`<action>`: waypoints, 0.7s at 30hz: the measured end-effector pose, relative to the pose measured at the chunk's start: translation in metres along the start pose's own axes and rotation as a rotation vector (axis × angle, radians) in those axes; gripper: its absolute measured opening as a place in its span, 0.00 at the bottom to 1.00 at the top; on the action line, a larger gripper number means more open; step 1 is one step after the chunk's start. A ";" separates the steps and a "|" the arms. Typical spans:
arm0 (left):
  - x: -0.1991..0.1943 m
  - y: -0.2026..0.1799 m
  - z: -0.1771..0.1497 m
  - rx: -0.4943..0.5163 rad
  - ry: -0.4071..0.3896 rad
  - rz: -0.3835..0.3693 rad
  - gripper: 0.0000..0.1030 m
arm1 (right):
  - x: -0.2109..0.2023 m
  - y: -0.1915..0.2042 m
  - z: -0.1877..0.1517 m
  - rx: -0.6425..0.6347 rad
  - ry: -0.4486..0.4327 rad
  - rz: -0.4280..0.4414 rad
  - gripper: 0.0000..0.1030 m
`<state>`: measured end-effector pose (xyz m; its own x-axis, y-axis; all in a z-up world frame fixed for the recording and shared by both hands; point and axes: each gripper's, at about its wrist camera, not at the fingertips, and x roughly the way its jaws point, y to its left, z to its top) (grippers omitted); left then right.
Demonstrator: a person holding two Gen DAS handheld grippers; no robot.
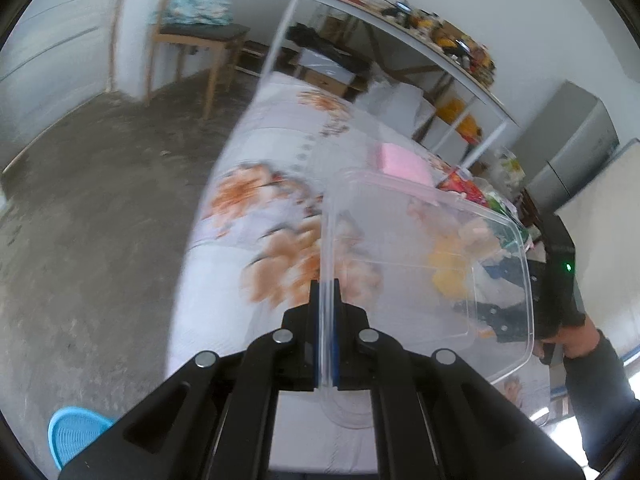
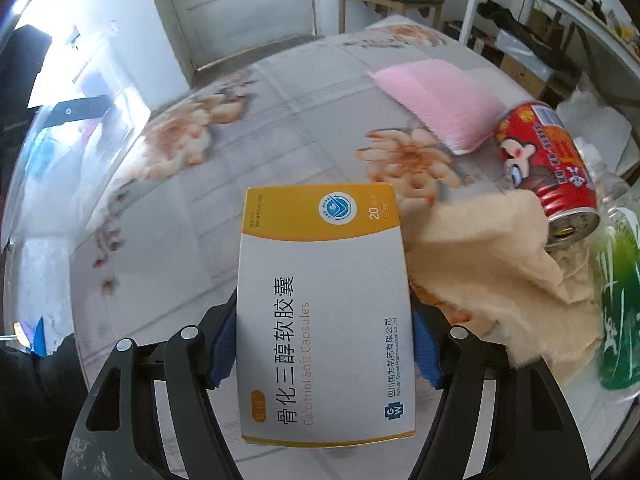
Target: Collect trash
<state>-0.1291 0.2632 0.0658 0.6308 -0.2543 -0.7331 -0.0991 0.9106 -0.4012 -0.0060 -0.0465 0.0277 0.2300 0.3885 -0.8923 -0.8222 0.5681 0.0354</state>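
At the bottom middle of the left wrist view, the left gripper (image 1: 326, 312) pinches the rim of a clear plastic box (image 1: 424, 264) held over the flowered counter (image 1: 256, 168). Low in the right wrist view, the right gripper (image 2: 324, 344) squeezes a white and yellow medicine box (image 2: 324, 312). Right of it lie a tan cloth (image 2: 492, 256), a red can (image 2: 548, 168) and a pink sponge (image 2: 436, 100).

On the table (image 2: 280, 92), the sponge (image 2: 436, 100) lies behind the can (image 2: 548, 164), cloth (image 2: 488, 264) in front.
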 end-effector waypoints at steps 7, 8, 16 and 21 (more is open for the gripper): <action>-0.055 0.092 -0.059 -0.169 -0.022 0.190 0.03 | -0.019 0.061 -0.001 -0.064 -0.065 0.052 0.65; -0.061 0.107 -0.070 -0.198 -0.021 0.222 0.03 | -0.024 0.070 0.000 -0.081 -0.075 0.060 0.65; -0.107 0.222 -0.178 -0.465 0.008 0.445 0.03 | -0.050 0.161 0.022 -0.206 -0.153 0.153 0.65; -0.097 0.264 -0.234 -0.556 0.101 0.528 0.03 | -0.036 0.224 0.039 -0.284 -0.137 0.229 0.65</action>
<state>-0.3960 0.4525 -0.0977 0.3217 0.1158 -0.9397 -0.7563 0.6285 -0.1815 -0.1784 0.0952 0.0855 0.0755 0.5860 -0.8068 -0.9672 0.2397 0.0836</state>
